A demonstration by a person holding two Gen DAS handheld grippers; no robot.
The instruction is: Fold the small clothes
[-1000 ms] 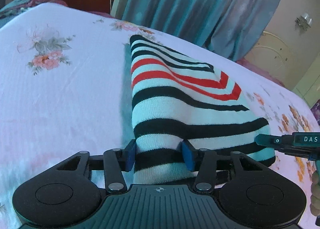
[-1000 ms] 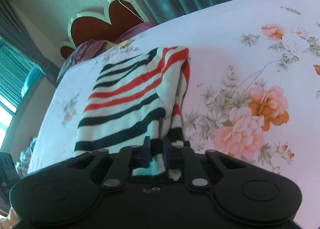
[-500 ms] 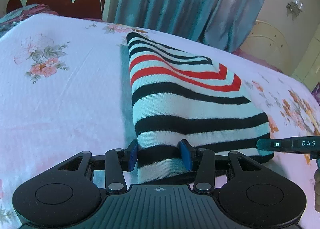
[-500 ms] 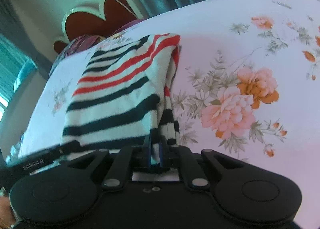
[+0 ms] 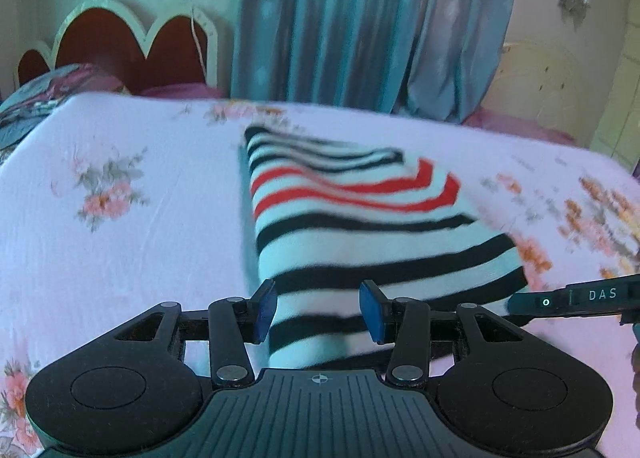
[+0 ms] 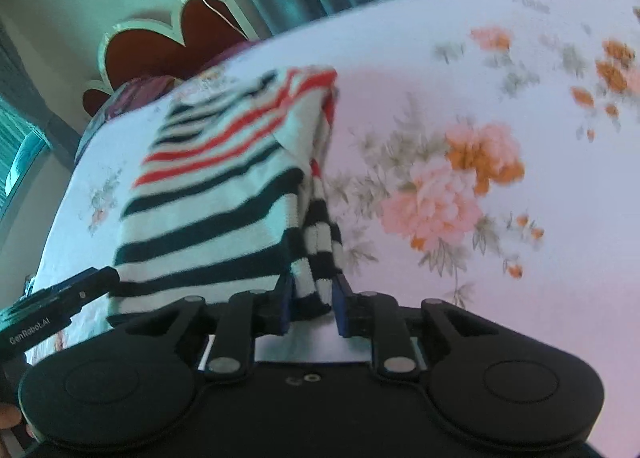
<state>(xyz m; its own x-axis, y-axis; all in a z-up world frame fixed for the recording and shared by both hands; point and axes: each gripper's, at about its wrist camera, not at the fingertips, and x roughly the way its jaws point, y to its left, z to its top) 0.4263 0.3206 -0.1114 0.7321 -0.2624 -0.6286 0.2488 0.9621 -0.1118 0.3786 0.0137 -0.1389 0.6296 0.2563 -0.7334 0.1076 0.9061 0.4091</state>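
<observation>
A small knitted garment [image 5: 360, 226] with black, white and red stripes lies folded on the flowered bed sheet [image 5: 120, 242]. It also shows in the right wrist view [image 6: 224, 194]. My left gripper [image 5: 318, 310] has its jaws open, with the garment's near left edge between the blue pads [image 5: 266, 308]. My right gripper [image 6: 312, 306] has its jaws parted around the garment's near right corner, where several striped layers bunch. The tip of the right gripper [image 5: 576, 296] shows at the right edge of the left wrist view. The left gripper [image 6: 56, 306] shows at the left of the right wrist view.
A red scalloped headboard [image 5: 116, 46] and a dark patterned pillow [image 5: 44, 98] stand at the bed's head. Blue curtains [image 5: 360, 18] hang behind the bed. The sheet spreads wide on both sides of the garment.
The right gripper's jaws have parted from a tight pinch on the corner. The left jaws have widened a little. Both views have tilted up and back slightly.
</observation>
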